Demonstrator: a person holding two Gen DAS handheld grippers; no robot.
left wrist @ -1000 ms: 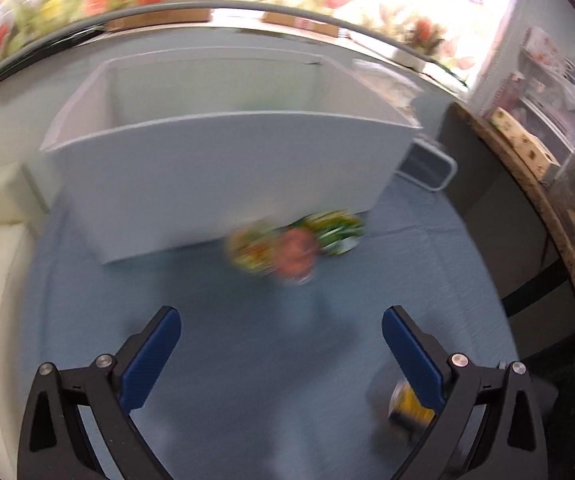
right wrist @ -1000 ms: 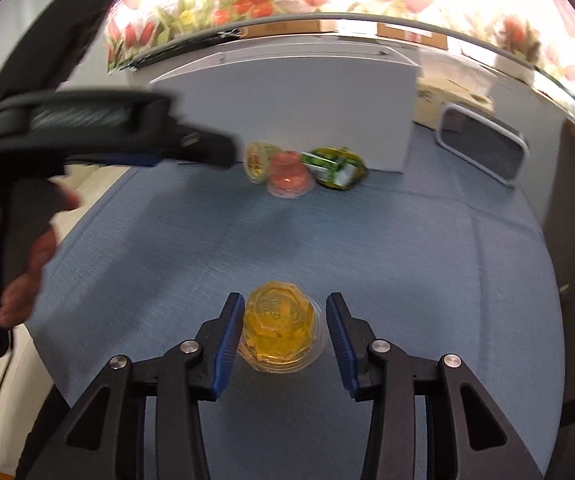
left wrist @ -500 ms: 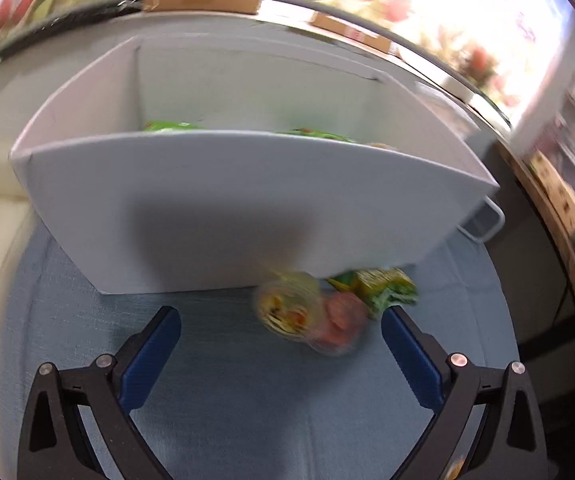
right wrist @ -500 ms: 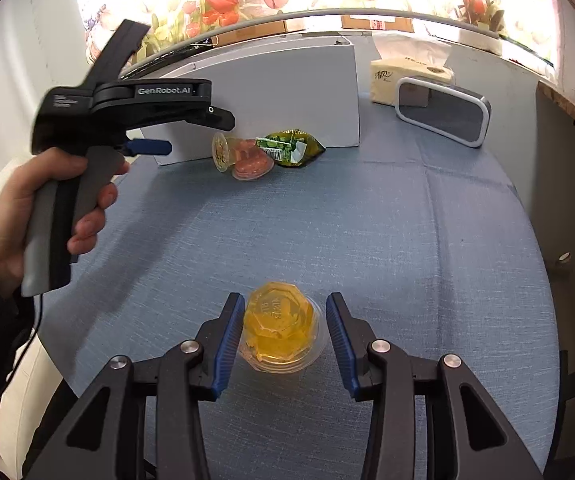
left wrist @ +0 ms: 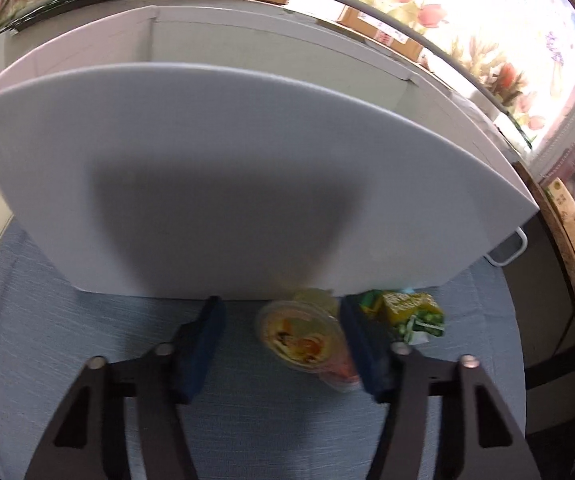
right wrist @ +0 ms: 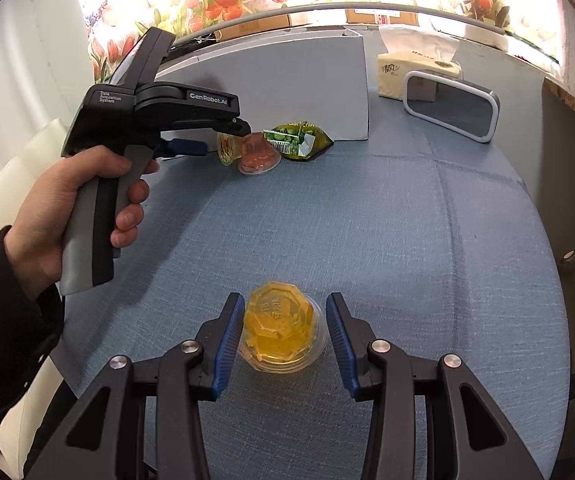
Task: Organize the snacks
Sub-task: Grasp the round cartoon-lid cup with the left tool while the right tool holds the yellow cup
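Observation:
A white open box (left wrist: 223, 184) stands on the blue tablecloth; it also shows in the right wrist view (right wrist: 307, 80). Against its front wall lie a yellow jelly cup on its side (left wrist: 299, 336), a red jelly cup (left wrist: 341, 376) and a green snack bag (left wrist: 407, 312). My left gripper (left wrist: 283, 344) is open, its fingers either side of the yellow cup on its side, not touching. In the right wrist view the same snacks (right wrist: 259, 152) lie by the left gripper (right wrist: 203, 146). My right gripper (right wrist: 285, 340) is open around an orange jelly cup (right wrist: 279, 328) standing on the cloth.
A tissue box (right wrist: 415, 68) and a white-rimmed dark tray (right wrist: 451, 104) stand at the back right of the round table (right wrist: 407, 240). A white sofa (right wrist: 27, 168) is to the left. Shelves with boxes (left wrist: 567, 208) are to the right.
My left gripper has moved forward and down to the snacks at the box's front wall and its fingers have narrowed around the yellow cup. My right gripper has stayed around the orange cup.

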